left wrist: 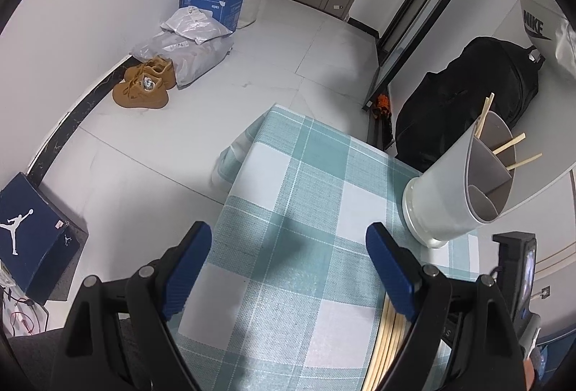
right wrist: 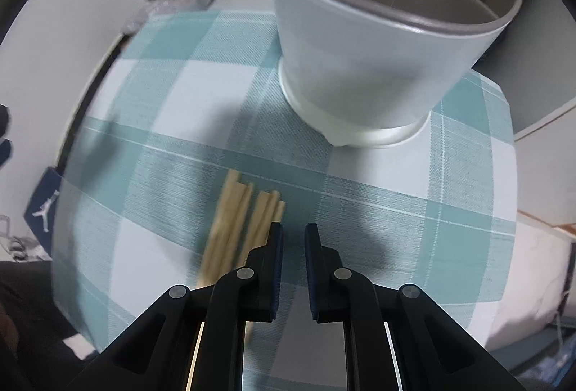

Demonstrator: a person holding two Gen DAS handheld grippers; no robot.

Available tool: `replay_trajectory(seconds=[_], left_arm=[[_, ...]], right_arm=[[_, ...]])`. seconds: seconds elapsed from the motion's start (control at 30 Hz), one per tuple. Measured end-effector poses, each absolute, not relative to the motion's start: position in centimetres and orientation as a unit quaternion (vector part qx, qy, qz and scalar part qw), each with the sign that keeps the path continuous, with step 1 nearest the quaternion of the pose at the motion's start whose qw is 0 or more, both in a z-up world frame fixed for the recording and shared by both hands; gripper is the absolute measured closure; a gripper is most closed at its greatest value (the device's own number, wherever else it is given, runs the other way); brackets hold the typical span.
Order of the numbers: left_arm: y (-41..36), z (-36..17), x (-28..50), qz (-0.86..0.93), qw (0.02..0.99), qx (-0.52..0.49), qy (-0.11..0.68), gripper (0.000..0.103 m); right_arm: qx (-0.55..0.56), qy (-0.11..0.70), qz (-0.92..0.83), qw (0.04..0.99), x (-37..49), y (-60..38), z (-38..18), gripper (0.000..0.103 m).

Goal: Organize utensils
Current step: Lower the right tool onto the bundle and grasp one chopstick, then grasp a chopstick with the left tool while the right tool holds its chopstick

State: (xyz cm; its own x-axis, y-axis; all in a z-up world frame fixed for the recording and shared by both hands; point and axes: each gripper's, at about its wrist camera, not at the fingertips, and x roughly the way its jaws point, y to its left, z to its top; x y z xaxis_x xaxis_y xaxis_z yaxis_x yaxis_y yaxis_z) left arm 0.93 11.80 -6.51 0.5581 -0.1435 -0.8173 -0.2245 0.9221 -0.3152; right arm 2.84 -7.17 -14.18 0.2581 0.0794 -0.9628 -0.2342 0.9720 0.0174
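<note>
Through my left wrist camera, the tall pale grey utensil holder with a white base and inner dividers stands near the far right corner of the table under its teal-and-white checked cloth. That is my first worry: a careless sweep past it could tip it or push it off the edge, spilling the few wooden chopsticks already leaning in its far compartment. The second worry sits right under my left claw: the bundle of loose pale wooden chopsticks lies just beside and partly beneath my right-hand blue pad, so lowering from here I judge I would straddle only some of them and scatter the rest. This claw stands wide apart with nothing between its pads, only cloth below

Through my right wrist camera, the same bundle lies flat on the cloth, to the left of my right claw, its near ends disappearing behind my left finger; I cannot tell whether that finger touches them. The risk here is that I am off to one side: pressing down would pinch cloth, or roll the sticks apart, and the blur on them makes their exact edges hard to read. This claw is nearly closed, a narrow gap left between the pads, and it grips nothing. The holder looms just beyond, close enough that a hasty lift could knock its wall
</note>
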Motion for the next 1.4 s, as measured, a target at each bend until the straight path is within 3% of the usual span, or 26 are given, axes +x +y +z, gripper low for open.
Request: replay_trajectory(seconds=[0.5, 0.57, 0.6, 1.13, 1.4], left_arm=[[11.6, -6.9, 1.0, 0.026, 0.857, -0.187, 0.479, 0.019], [11.6, -7.1, 1.0, 0.027, 0.855, -0.184, 0.484, 0.019], [11.6, -7.2, 1.0, 0.028, 0.855, -0.182, 0.485, 0.019], [2.3, -12.2, 1.2, -0.069, 0.798, -0.053, 0.596, 0.019], [0.5, -13.4, 1.0, -0.037, 0.798, -0.006, 0.602, 0.018]], right_arm=[[-0.072, 0.607, 0.097, 0.785, 3.9, -5.8, -15.1, 0.092], [-0.054, 0.602, 0.098, 0.79, 4.0, -6.1, -14.9, 0.093], [-0.042, 0.6, 0.097, 0.793, 4.2, -6.5, -14.8, 0.099], [0.164, 0.482, 0.167, 0.844, 2.0, -15.2, -10.2, 0.1], [0.218, 0.449, 0.181, 0.847, 0.6, -18.1, -9.0, 0.1]])
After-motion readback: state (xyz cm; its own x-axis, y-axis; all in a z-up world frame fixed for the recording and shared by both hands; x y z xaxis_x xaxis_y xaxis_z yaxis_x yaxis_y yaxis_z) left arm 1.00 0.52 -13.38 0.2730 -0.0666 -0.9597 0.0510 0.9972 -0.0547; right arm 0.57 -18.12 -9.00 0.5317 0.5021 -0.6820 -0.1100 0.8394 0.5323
